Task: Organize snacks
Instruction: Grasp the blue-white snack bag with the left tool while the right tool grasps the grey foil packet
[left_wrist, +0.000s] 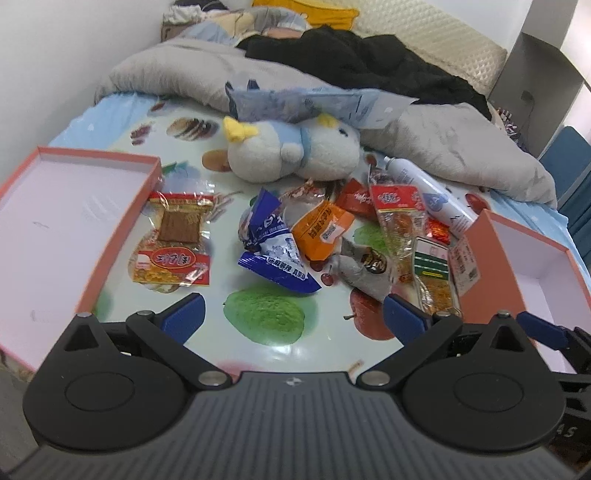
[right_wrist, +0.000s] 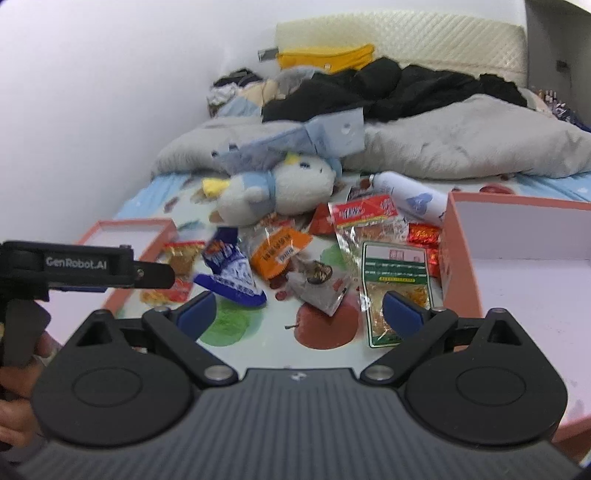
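Note:
Several snack packets lie scattered on a fruit-print sheet (left_wrist: 266, 317). Among them are a blue packet (left_wrist: 277, 254), an orange packet (left_wrist: 321, 229), a red-and-clear packet (left_wrist: 177, 236) and a grey packet (left_wrist: 364, 269). A green-label packet (right_wrist: 395, 288) lies beside the right pink box (right_wrist: 517, 236). The left pink tray (left_wrist: 55, 221) holds nothing. My left gripper (left_wrist: 293, 315) hovers open over the sheet, just short of the blue packet. My right gripper (right_wrist: 299, 314) is open too, nothing between its pads, with its right pad over the green-label packet. One left gripper finger (right_wrist: 155, 275) shows from the side.
A plush penguin (left_wrist: 291, 147) and a white spray bottle (left_wrist: 428, 192) lie behind the snacks. A grey quilt (left_wrist: 461, 147) and black clothes (left_wrist: 369, 62) fill the far bed. A white wall runs along the left. A hand (right_wrist: 14, 406) grips the left handle.

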